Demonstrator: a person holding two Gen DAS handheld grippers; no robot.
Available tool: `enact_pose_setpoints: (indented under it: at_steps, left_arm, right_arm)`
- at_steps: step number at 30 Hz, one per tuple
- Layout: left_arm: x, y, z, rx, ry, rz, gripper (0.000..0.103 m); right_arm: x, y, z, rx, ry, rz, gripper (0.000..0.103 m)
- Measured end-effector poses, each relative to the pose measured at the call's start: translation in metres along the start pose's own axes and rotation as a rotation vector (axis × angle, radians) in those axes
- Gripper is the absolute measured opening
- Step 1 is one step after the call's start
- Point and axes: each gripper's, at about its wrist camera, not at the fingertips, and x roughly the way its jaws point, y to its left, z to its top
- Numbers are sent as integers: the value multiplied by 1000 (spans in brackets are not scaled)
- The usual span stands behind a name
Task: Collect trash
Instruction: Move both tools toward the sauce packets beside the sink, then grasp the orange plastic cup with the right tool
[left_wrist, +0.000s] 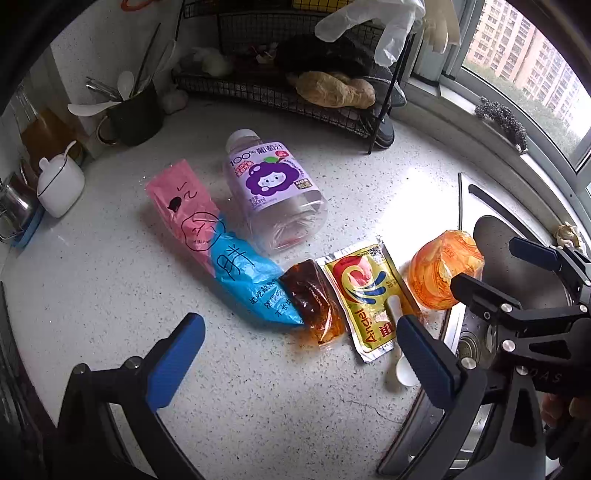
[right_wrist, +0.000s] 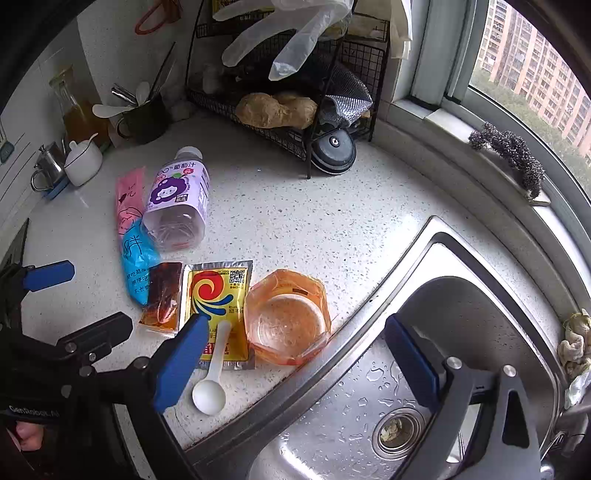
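Both the left gripper (left_wrist: 301, 354) and right gripper (right_wrist: 295, 352) hover wide apart and empty, nothing apparently collected; next, closing on the yeast packet (right_wrist: 218, 310).

left hand-held gripper (left_wrist: 299, 354) agape, right hand-held gripper (right_wrist: 295, 354) agape

Countertop (right_wrist: 303, 221): broad bare stretch between wire rack (right_wrist: 280, 110) and sink (right_wrist: 406, 369); open approach from window side. Trash row blocks near edge: bottle (right_wrist: 177, 199), pink-blue wrapper (right_wrist: 133, 243), dark sauce packet (right_wrist: 164, 295), yellow sachet (right_wrist: 218, 306), white spoon (right_wrist: 212, 373) across sachet, orange cup (right_wrist: 288, 317) just beside sink rim. Left corner crowded: utensil mug (right_wrist: 144, 118), white jar (right_wrist: 83, 160). Glove (right_wrist: 288, 33) hangs over rack. Bare counter in front of wrapper, left wrist view.
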Motion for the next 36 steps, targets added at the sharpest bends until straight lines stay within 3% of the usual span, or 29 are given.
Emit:
enact_pose_setpoints:
  at_steps: [4,11,17,26,36]
  left_arm:
    - [18,0,5,3,21,1,103]
    - [34,5,12,-22,41,-9,103]
    - [27,9,22,-39,30,-25,103]
    - [22,8,65,-17,-1,-17,103]
    - [55,11,109,-34,14,-22,103]
  right_arm:
    - [22,-5,3,1,41,20,96]
    - [42,-5,3,-4,87,57,61]
    - [28,3,6,-25,29,30,58]
    - [19,-2,40,4,-16,33,58]
    - [37,-20,72,26,-36,31,58]
